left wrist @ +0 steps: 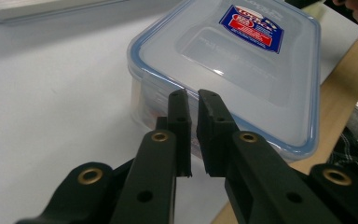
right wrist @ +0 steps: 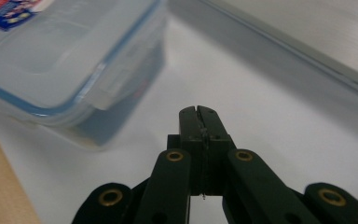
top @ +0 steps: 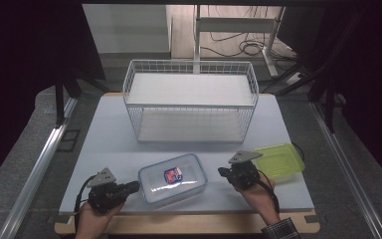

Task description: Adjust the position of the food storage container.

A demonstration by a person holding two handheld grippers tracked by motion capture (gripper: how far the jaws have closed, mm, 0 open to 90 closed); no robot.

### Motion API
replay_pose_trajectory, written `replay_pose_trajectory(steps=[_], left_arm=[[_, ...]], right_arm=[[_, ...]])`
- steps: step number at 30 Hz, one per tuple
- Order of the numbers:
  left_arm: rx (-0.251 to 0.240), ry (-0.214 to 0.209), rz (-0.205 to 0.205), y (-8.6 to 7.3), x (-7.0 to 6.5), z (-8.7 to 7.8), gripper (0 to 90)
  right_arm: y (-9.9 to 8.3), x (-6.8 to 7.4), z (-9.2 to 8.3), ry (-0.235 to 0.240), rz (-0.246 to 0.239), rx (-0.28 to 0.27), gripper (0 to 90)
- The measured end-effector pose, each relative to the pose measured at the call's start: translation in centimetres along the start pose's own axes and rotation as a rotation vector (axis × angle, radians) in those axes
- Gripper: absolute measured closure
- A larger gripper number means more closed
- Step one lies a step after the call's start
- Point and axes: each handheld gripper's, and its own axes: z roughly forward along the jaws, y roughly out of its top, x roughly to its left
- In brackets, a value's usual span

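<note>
Near edge: my left gripper (top: 132,187), jaws nearly together, at clear lidded container (top: 173,179); right gripper (top: 223,172) closed, empty. Container not yet lifted; wire rack (top: 191,102) beyond, unfilled.

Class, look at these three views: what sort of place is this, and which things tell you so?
Probably a lab or recording workspace, not a kitchen: a pale table ringed by dark curtains, loose cables on the floor behind, and a white wire shelf rack set out with a clear blue-rimmed lidded food box.

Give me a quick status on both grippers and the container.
Left gripper shut, tips at clear container. Right gripper shut, empty, beside it. Nothing blocking.
</note>
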Motion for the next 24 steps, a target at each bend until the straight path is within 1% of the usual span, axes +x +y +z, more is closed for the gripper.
replay_pose_trajectory(steps=[1,3,7,8,10,11,13,14,18,19,20,22,24], left_arm=[[0.001,0.003,0.0,0.2,-0.1,0.2,85.0],[0.002,0.007,0.007,0.6,-0.1,0.8,85.2],[0.002,0.012,0.009,1.4,-0.1,1.9,85.2],[0.002,0.008,0.01,1.7,0.0,2.2,85.1],[0.004,0.003,0.015,2.1,0.2,2.6,85.0],[0.005,0.002,0.01,2.3,0.3,2.8,85.0],[0.004,0.001,0.008,2.7,0.7,3.3,85.0],[0.004,-0.002,0.005,2.9,0.9,3.6,85.1],[0.005,-0.003,0.01,3.7,1.2,4.4,86.3],[0.009,-0.001,0.015,3.9,1.2,4.6,86.9],[0.011,0.0,0.016,4.1,1.2,4.8,86.9],[0.01,-0.002,0.02,4.3,1.3,5.1,87.0],[0.011,-0.004,0.027,4.6,1.4,5.4,87.0]], right_arm=[[0.0,0.0,0.0,0.0,0.0,0.0,89.1],[0.0,0.4,0.2,0.015,-0.001,0.003,89.1],[-0.1,0.7,0.3,0.019,0.005,0.006,89.1],[-0.3,0.6,0.4,0.026,0.016,0.005,89.1],[-0.5,0.4,0.3,0.027,0.03,0.005,89.1],[-0.5,0.4,0.3,0.027,0.03,0.005,89.1],[-0.7,0.2,0.2,0.032,0.052,0.002,89.2],[-1.0,0.3,-0.1,0.027,0.069,0.002,89.2],[-1.2,0.4,-0.4,0.019,0.069,0.005,89.2],[-1.4,0.7,-0.6,0.005,0.067,0.007,89.2],[-1.4,0.7,-0.6,0.005,0.067,0.007,89.2],[-1.5,0.9,-0.9,-0.013,0.058,0.01,89.2],[-1.7,1.0,-1.1,-0.014,0.063,0.008,89.2]])
